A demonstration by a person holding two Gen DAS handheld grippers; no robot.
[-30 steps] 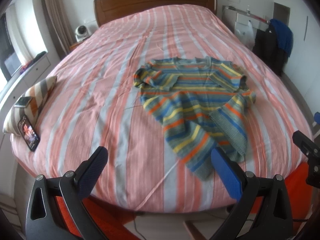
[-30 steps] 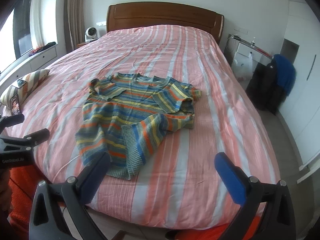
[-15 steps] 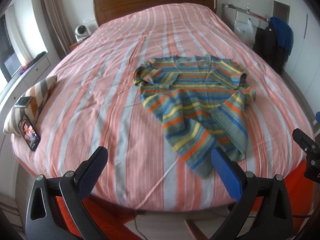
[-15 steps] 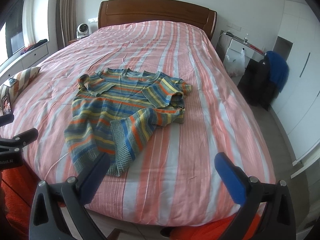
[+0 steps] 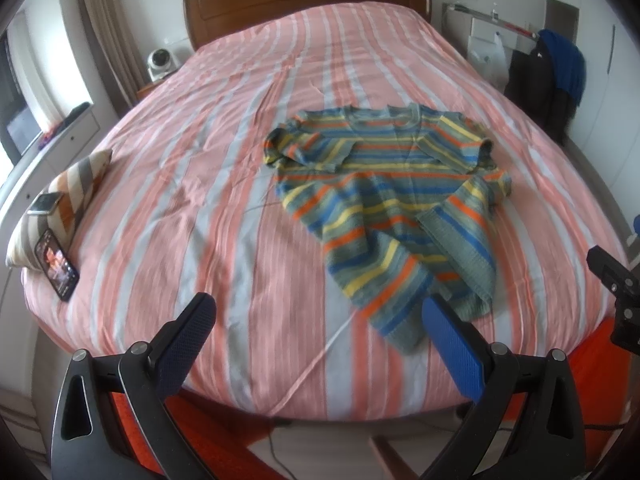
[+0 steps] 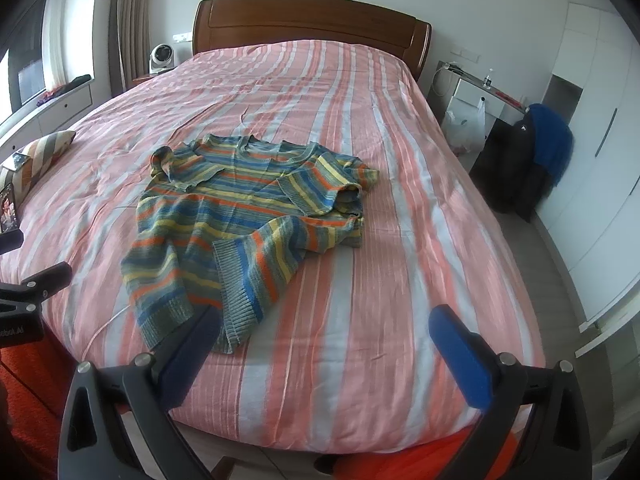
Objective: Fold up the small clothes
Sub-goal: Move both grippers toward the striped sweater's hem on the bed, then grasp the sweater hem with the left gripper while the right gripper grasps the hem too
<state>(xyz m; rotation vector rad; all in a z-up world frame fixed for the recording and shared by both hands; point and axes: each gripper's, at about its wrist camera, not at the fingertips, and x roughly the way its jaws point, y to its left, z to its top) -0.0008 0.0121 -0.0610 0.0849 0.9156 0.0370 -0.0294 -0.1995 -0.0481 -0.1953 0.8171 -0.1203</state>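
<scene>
The wide bed with a pink and grey striped cover [image 5: 224, 184] fills most of what I see, and I think it serves as my folding surface because it is broad and soft. On it, toward the foot end nearest to me, lies the small knitted sweater with blue, orange, yellow and grey stripes [image 5: 384, 184]. It is not flat: both sleeves are turned in over the body and the lower hem is bunched and skewed, so I judge the folding is only at its start or the sweater needs first to be spread.

At the left edge of the bed a striped cushion [image 5: 68, 196] leans, with a dark phone [image 5: 56, 264] propped against it and another small phone resting on top. I see no container here, so nothing holds the sweater.

My left gripper [image 5: 316, 336] hangs above the foot of the bed, fingers spread wide and holding nothing, its right finger just over the hem. My right gripper [image 6: 324, 336] is also spread apart and empty, near the hem corner.
</scene>
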